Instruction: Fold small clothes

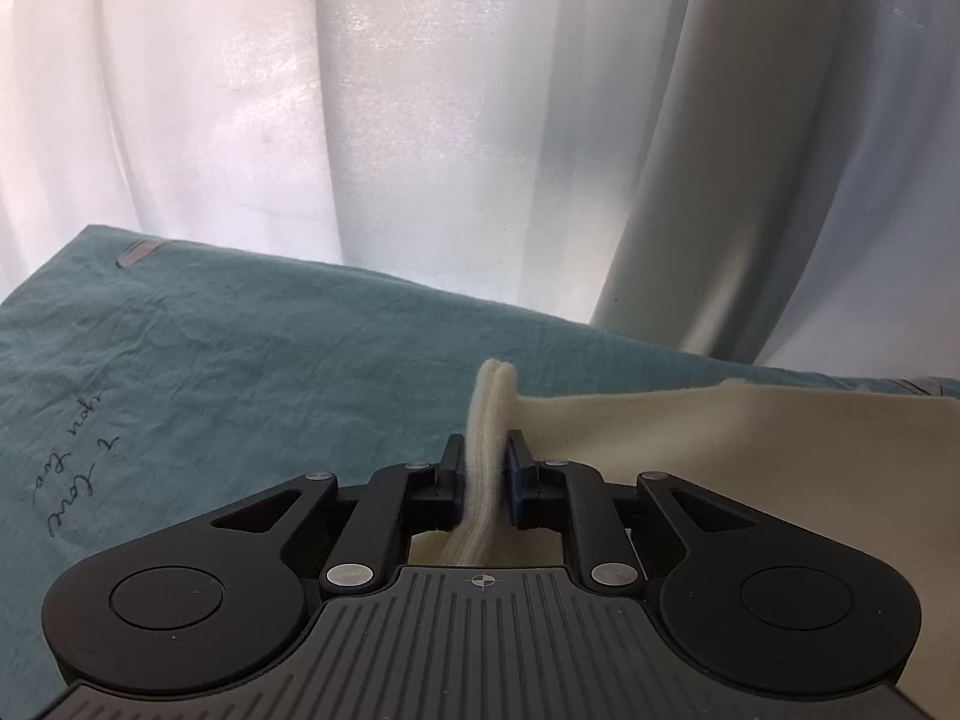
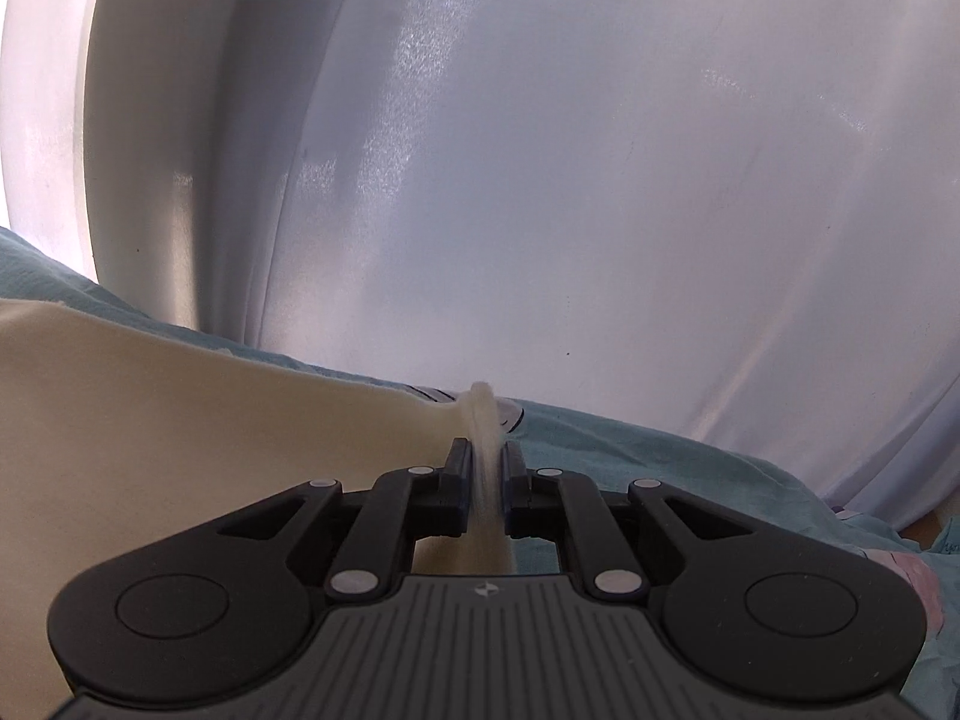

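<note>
A cream garment (image 1: 750, 450) is stretched between my two grippers above a teal cloth (image 1: 252, 348). My left gripper (image 1: 487, 450) is shut on a bunched corner of the garment, which sticks up between the fingers; the cloth runs off to the right. In the right wrist view my right gripper (image 2: 486, 459) is shut on the garment's other corner, and the cream garment (image 2: 180, 420) spreads to the left. The part of the garment below the grippers is hidden.
The teal cloth (image 2: 660, 468) covers the work surface and bears dark handwriting (image 1: 78, 480) at the left. White curtains (image 1: 360, 120) hang close behind the surface's far edge. A pinkish item (image 2: 918, 576) lies at the far right.
</note>
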{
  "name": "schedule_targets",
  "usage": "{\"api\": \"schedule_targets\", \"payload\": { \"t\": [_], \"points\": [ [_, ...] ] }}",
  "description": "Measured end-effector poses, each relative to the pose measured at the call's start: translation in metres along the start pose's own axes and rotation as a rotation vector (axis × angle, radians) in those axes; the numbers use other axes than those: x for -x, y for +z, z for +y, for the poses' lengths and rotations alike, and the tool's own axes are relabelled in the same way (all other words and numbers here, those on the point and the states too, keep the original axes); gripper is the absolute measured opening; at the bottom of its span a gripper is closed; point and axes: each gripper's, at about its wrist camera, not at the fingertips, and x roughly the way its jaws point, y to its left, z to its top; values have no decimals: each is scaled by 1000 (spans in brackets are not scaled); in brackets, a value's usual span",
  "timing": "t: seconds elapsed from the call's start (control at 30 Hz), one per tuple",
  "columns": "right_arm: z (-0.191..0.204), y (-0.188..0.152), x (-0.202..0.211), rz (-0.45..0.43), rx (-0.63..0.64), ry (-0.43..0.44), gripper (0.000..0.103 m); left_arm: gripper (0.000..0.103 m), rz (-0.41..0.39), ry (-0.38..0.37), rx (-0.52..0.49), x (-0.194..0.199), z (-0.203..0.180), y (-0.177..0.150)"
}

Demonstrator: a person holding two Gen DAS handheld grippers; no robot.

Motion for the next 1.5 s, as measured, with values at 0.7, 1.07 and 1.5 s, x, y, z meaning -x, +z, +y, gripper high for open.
{"api": "schedule_targets", "payload": {
  "t": [0.7, 1.07, 1.5],
  "points": [
    [-8, -92, 121, -67, -109, 268, 20, 40, 19, -95, 67, 97, 42, -69],
    [-51, -110, 178, -42, -221, 232, 40, 55, 138, -116, 285, 140, 94, -98],
    [3, -122, 201, 71, -266, 474, 55, 57, 222, -449, 542, 131, 114, -108]
  ]
}}
